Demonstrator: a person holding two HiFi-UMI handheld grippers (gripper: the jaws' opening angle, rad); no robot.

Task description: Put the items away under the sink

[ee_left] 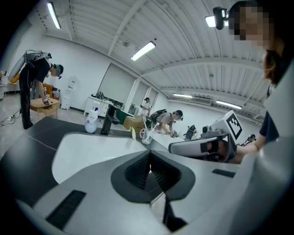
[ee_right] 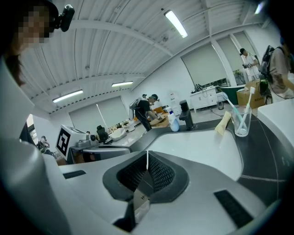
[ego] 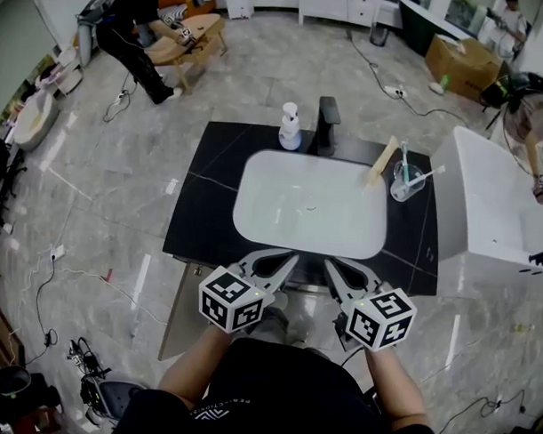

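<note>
A black counter (ego: 205, 200) carries a white sink basin (ego: 310, 204). At the back stand a white soap bottle (ego: 291, 128) and a black faucet (ego: 328, 125). At the right a pale yellow tube-like item (ego: 380, 162) lies beside a glass with toothbrushes (ego: 404, 181). My left gripper (ego: 288, 257) and right gripper (ego: 332, 264) hover side by side over the counter's near edge, both shut and empty. The left gripper view shows the bottle (ee_left: 92, 123) and glass (ee_left: 147, 135); the right gripper view shows the glass (ee_right: 241, 123) and yellow item (ee_right: 223, 123). The space under the sink is hidden.
A white fixture (ego: 494, 202) stands right of the counter. Cables (ego: 51, 284) trail over the marble floor at left. A cardboard box (ego: 464, 63) sits at the far right. People work at a small table (ego: 193, 35) and at the right edge.
</note>
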